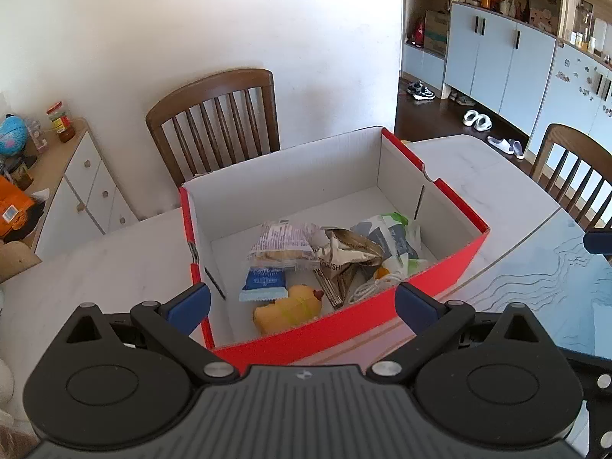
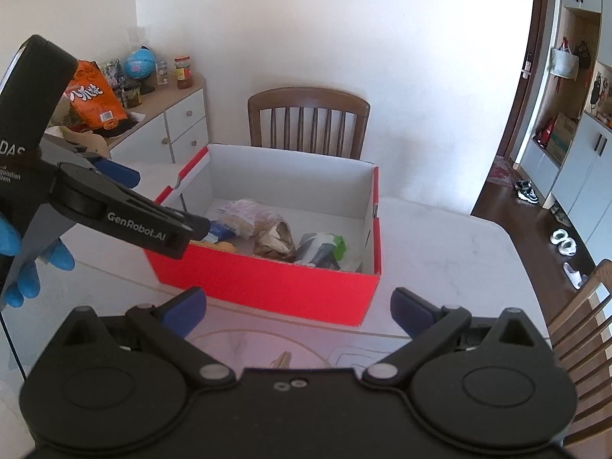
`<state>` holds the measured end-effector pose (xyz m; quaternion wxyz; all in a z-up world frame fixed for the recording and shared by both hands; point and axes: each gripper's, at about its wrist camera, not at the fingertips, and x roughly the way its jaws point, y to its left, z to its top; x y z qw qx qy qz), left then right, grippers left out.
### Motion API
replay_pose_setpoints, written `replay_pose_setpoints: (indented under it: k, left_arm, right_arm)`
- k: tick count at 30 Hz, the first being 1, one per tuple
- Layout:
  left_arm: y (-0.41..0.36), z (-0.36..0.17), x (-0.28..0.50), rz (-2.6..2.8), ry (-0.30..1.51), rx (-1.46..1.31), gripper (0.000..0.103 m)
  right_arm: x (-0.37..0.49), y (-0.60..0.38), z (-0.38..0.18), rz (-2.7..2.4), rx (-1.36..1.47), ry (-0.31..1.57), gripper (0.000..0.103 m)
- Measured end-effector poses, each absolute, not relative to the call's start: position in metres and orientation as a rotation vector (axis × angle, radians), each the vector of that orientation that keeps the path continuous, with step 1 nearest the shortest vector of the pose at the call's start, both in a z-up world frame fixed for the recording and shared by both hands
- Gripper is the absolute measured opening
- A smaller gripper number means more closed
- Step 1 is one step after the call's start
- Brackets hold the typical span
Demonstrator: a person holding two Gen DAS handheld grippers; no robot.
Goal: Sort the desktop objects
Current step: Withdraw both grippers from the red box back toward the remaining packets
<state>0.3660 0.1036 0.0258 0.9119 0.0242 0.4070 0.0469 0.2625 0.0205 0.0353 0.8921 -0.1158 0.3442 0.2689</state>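
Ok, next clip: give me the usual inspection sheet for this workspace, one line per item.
Surface: white marble-look table, mostly bare around the box.
Job's things: red box open, white inside; it holds a yellow duck toy, a blue snack packet, a crumpled brown wrapper, a clear-wrapped pastry and a green-and-grey pouch.
Clutter: a small tan item on the table near the right gripper; too small to identify.
Grippers: left gripper open above the box's near corner; right gripper open, short of the box; both empty.
Cables: white cord coiled in the box.
Surroundings: wooden chair behind the table, white sideboard with an orange bag.
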Motion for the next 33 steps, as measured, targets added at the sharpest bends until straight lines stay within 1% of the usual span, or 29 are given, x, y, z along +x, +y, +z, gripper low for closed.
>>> replay_pose_setpoints:
  k: [17, 33]
  left_arm:
    - [0.086, 0.037, 0.317, 0.122, 0.823, 0.037, 0.103]
    - [0.067, 0.040, 0.259, 0.181, 0.767, 0.028, 0.103]
  right_arm:
    - [0.224, -0.003, 0.048, 0.570, -0.242, 0.673, 0.103]
    - [0.186, -0.026, 0.040, 0.606, -0.256, 0.657, 0.103]
